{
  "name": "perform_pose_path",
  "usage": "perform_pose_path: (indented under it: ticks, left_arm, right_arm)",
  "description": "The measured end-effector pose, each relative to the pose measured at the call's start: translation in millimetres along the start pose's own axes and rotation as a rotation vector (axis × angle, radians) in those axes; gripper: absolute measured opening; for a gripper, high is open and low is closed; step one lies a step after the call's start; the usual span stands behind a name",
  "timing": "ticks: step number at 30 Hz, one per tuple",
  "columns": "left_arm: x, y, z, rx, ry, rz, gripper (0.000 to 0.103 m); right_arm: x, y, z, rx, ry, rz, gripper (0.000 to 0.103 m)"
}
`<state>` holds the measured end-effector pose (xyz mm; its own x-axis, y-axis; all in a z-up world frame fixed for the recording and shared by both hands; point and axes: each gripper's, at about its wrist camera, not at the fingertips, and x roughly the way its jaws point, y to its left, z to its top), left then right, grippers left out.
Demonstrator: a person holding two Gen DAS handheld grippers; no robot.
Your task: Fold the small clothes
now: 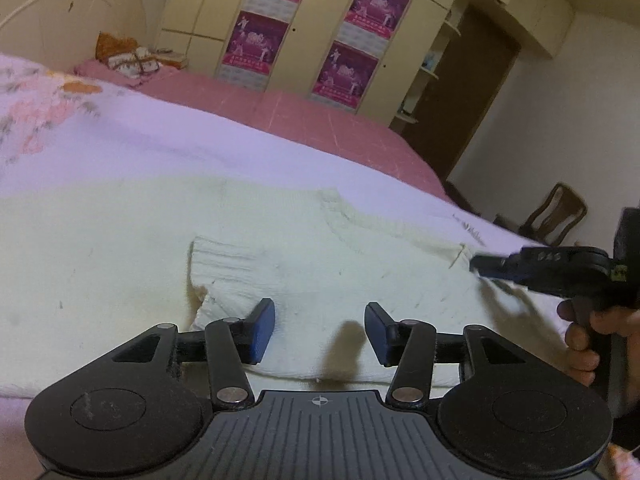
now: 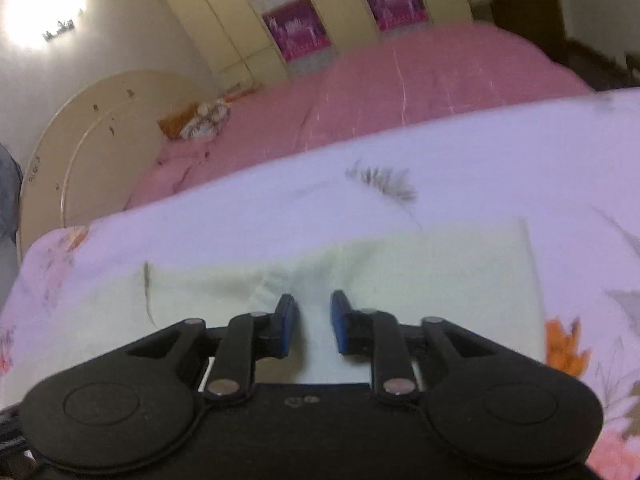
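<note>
Cream sweater [image 1: 304,240] lies flat on white floral sheet [image 1: 160,148] at near edge of bed [image 1: 340,128]. Left gripper [image 1: 320,330] over sweater's hem, jaws apart, nothing between. Right gripper [image 2: 313,322] over sweater, jaws narrowly apart, empty. Hand [image 1: 584,336] holds right gripper's handle.

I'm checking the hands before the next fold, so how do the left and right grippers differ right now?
The left gripper has its jaws spread wide; the right gripper has its jaws much closer together. The left view is sharp, while the right view is blurred. Both hover over the cream sweater on the floral quilt with nothing between the jaws.
</note>
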<state>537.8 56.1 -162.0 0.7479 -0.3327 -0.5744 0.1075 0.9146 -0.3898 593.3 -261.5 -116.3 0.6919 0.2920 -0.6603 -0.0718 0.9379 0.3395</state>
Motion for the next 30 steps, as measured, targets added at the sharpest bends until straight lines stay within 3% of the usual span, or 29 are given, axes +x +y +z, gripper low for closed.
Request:
perform_pose_path:
  ticks: [3,6,8,12,15,17,18,19,22,25,27,30]
  left_arm:
    - [-3.1,9.9,0.0,-0.076,-0.025,-0.036,0.050]
    - [-9.6,12.4,-3.0,-0.123,-0.111,0.042,0.050]
    - [-1.8,13.1,-2.5,-0.134,-0.086,0.068,0.050]
    - [10.4,-6.1,-0.4,-0.027,-0.068,0.144,0.050]
    - [2.2,-19.6,1.1,0.010,-0.113,0.209,0.050]
    - [12.4,-25.3,-2.1,0.065,-0.071,0.274,0.050]
    - [13.7,-27.7,-4.0,0.081,-0.081,0.280,0.050]
    - [13.8,-31.3,-2.3,0.094,-0.076,0.285,0.050]
    - [6.0,-36.7,3.2,0.098,-0.082,0.292,0.052]
    - [4.3,-43.2,-6.5,0.180,-0.059,0.309,0.054]
    - [-6.0,-45.2,-3.9,0.172,-0.058,0.311,0.055]
    - [-28.1,-39.3,-6.3,0.146,-0.078,0.328,0.074]
  right_arm:
    - [-17.7,6.2,1.2,-0.044,-0.121,0.041,0.021]
    - [5.3,5.4,-2.3,-0.088,-0.022,-0.004,0.021]
    - [-0.8,11.5,-4.0,-0.116,-0.015,-0.027,0.020]
    - [-8.7,23.9,-16.2,-0.249,-0.054,-0.064,0.021]
    - [-16.8,19.4,-13.6,-0.156,-0.063,-0.054,0.020]
    - [-33.6,21.6,-18.8,-0.160,-0.109,-0.005,0.022]
    - [-28.2,27.4,-23.2,-0.197,-0.119,-0.008,0.024]
    - [-15.1,30.4,-27.7,-0.225,-0.046,-0.056,0.024]
    - [-23.3,32.2,-29.7,-0.213,-0.058,-0.065,0.024]
    - [-42.0,41.5,-30.6,-0.218,-0.141,-0.066,0.028]
    - [-23.7,37.8,-32.8,-0.225,-0.040,-0.091,0.029]
    - [-37.5,47.2,-31.5,-0.238,-0.065,-0.092,0.029]
